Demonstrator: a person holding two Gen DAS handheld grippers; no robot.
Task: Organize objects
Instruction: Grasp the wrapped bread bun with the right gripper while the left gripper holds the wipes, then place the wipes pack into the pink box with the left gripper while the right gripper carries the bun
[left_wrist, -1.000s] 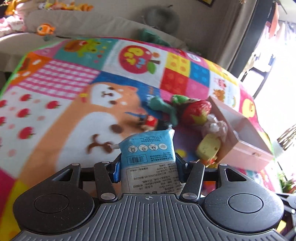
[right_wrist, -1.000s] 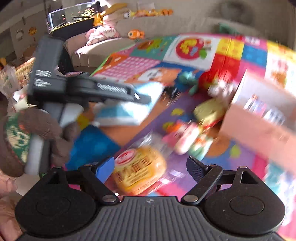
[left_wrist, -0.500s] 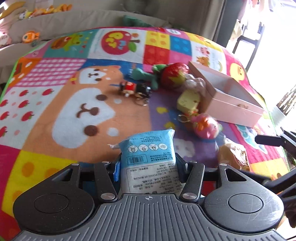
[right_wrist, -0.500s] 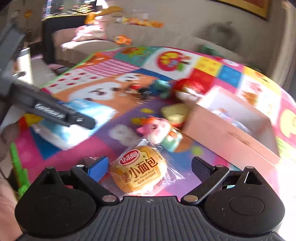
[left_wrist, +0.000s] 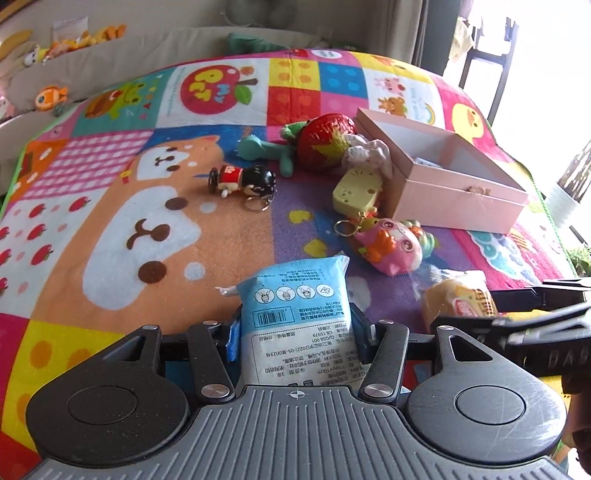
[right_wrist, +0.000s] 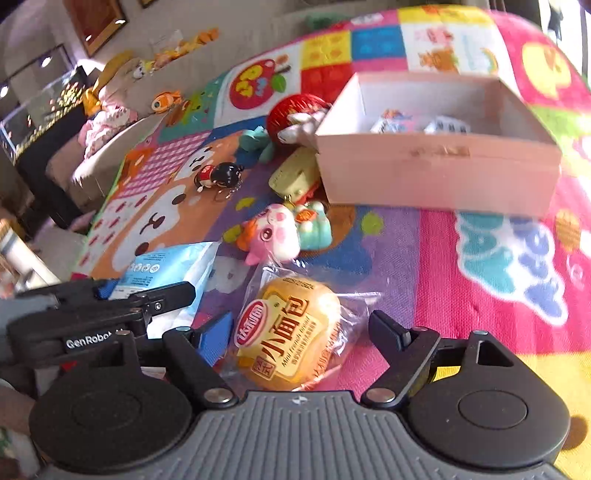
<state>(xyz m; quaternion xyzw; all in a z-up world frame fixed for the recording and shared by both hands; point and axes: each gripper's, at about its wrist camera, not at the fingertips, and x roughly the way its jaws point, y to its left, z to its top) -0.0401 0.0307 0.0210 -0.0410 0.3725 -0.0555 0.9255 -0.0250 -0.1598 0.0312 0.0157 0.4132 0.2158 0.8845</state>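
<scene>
Glossy blue-white plastic pouch (left_wrist: 295, 314), soft, printed with barcode, clamped upright between pads of left gripper (left_wrist: 295, 332). Crinkly clear wrapper around round golden bun (right_wrist: 291, 332), lying on mat between jaws of right gripper (right_wrist: 301, 332); jaws closing, pads not yet pressing. Matte pink cardboard box (left_wrist: 458, 199), rectangular, lidless, small packets inside. Near it: shiny red strawberry toy (left_wrist: 325, 140), yellow cheese-shaped block (left_wrist: 356, 192), pink squishy animal (left_wrist: 391, 247), black-haired doll keychain (left_wrist: 243, 181). Woven patchwork cartoon mat (left_wrist: 110, 229). Beige sofa (left_wrist: 147, 55) behind, plush toys along back.
</scene>
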